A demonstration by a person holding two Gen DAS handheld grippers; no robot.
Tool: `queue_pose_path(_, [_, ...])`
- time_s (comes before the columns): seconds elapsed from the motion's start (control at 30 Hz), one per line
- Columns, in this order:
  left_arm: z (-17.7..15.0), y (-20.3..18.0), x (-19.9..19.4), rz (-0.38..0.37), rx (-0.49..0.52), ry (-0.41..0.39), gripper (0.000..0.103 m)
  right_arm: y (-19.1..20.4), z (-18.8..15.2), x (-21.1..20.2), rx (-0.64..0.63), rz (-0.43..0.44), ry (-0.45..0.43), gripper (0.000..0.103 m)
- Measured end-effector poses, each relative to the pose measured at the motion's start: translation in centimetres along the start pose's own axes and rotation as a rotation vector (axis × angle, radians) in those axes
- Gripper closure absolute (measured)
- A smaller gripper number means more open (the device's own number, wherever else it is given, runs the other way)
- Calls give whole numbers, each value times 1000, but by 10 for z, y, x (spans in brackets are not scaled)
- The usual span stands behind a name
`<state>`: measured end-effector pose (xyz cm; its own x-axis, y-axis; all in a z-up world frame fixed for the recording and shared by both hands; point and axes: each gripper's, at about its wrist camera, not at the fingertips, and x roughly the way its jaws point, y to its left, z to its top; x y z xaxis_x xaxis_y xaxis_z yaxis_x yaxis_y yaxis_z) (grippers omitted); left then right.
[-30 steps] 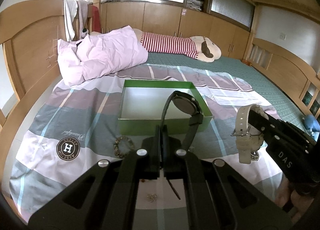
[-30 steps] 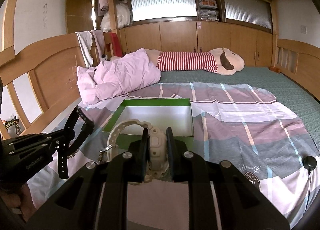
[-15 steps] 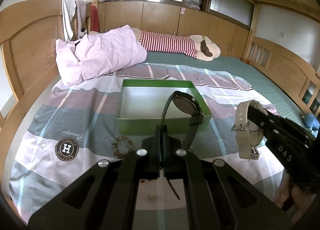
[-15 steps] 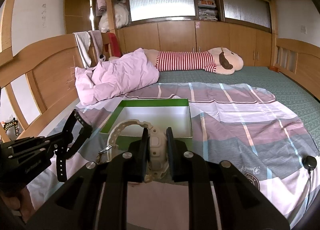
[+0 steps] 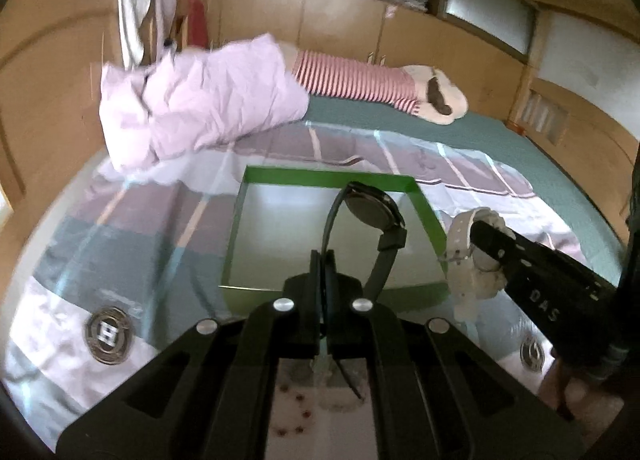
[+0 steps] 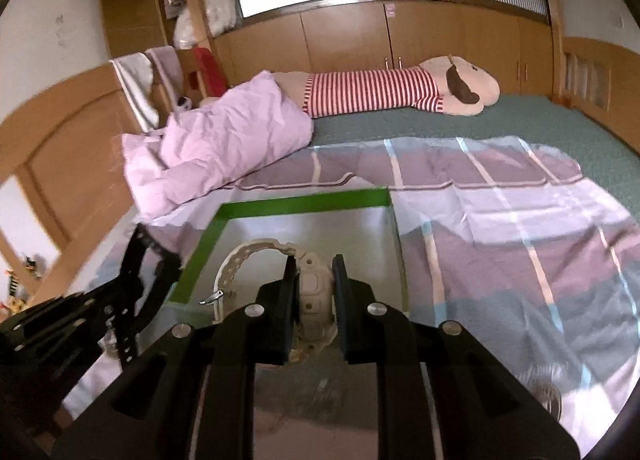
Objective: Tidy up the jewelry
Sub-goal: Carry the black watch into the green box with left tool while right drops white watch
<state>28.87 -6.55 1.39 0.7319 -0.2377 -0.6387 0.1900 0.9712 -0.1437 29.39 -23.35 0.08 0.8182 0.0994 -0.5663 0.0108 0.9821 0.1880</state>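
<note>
Since the earlier frames both grippers have moved forward and lower toward the shallow green cardboard box with pale floor [image 5: 236, 228]; the box now fills more of each view and its near edge passes under the fingers. Left gripper [image 5: 323, 280] is clenched on the strap of the black round-faced wristwatch [image 5: 374, 210]; the watch hangs above the box floor, toward its right half. Right gripper [image 6: 314, 284] clamps the case of the cream-white chunky plastic wristwatch [image 6: 314, 292]; its strap arcs left with the metal buckle near the box's left wall; from the left wrist view this watch sits at the box's near right corner, whether over or just outside the wall is unclear through blur. Box rests on the striped lilac-grey bedsheet [image 6: 500, 228]. Readable writing: "DAS" on the right gripper body; a round "H" crest [image 5: 109, 338] printed on the sheet by its near left edge, its ring lettering too smeared to read.
</note>
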Motion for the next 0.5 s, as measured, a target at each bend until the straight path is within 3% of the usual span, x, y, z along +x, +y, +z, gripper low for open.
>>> queue_pose_path(0.2, [14,-4,61,52,8,40,101,-10,14,45,21,-15,8,85])
queue_pose_path(0.33, [13,-1,103,49,-1,94,101,-14,12,74,7,-33,54,85])
queue_pose_path(0.5, [4,0,128,64,11,135,101,-14,3,94,-21,-43,102,85])
